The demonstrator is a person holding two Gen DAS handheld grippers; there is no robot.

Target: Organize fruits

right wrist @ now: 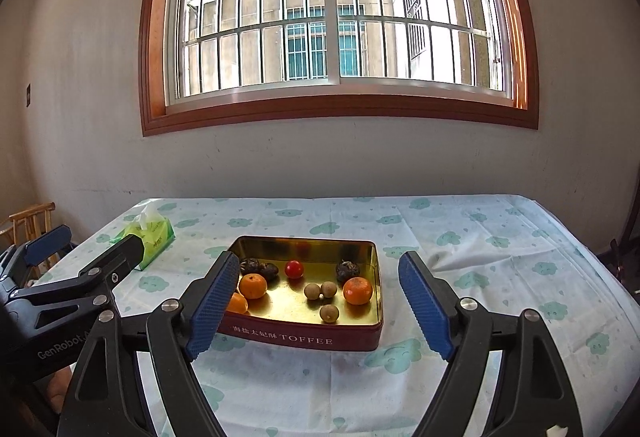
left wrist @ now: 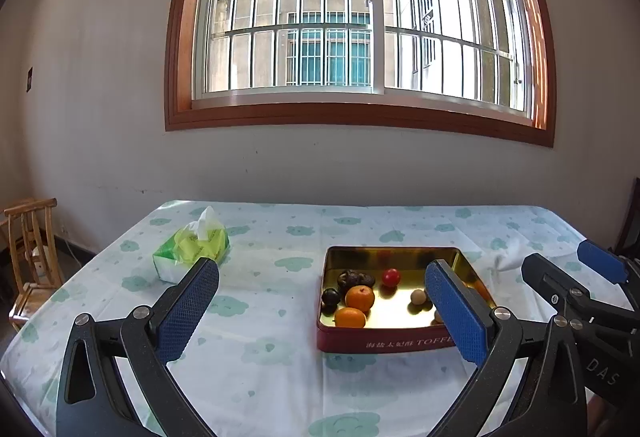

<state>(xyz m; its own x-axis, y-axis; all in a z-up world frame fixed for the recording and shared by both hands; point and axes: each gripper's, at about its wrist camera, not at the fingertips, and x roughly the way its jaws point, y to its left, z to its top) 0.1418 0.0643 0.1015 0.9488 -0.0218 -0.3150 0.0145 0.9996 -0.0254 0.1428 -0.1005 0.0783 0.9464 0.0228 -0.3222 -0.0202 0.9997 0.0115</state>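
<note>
A red tin with a gold inside, marked TOFFEE (right wrist: pixel 304 337), stands on the table; it also shows in the left wrist view (left wrist: pixel 384 343). In it lie oranges (right wrist: pixel 357 290) (right wrist: pixel 253 285) (left wrist: pixel 359 297), a small red fruit (right wrist: pixel 294 269) (left wrist: pixel 391 277), several beige longans (right wrist: pixel 329 313), dark wrinkled fruits (right wrist: pixel 347 270) (left wrist: pixel 355 279) and a dark round fruit (left wrist: pixel 331 296). My left gripper (left wrist: pixel 322 311) is open and empty, held above the table in front of the tin. My right gripper (right wrist: pixel 320 301) is open and empty, in front of the tin.
A green tissue pack (left wrist: pixel 192 251) (right wrist: pixel 150 237) lies at the table's far left. The table has a pale cloth with green clouds (right wrist: pixel 500 257). A wooden chair (left wrist: pixel 30 257) stands left of the table. A wall with a barred window is behind.
</note>
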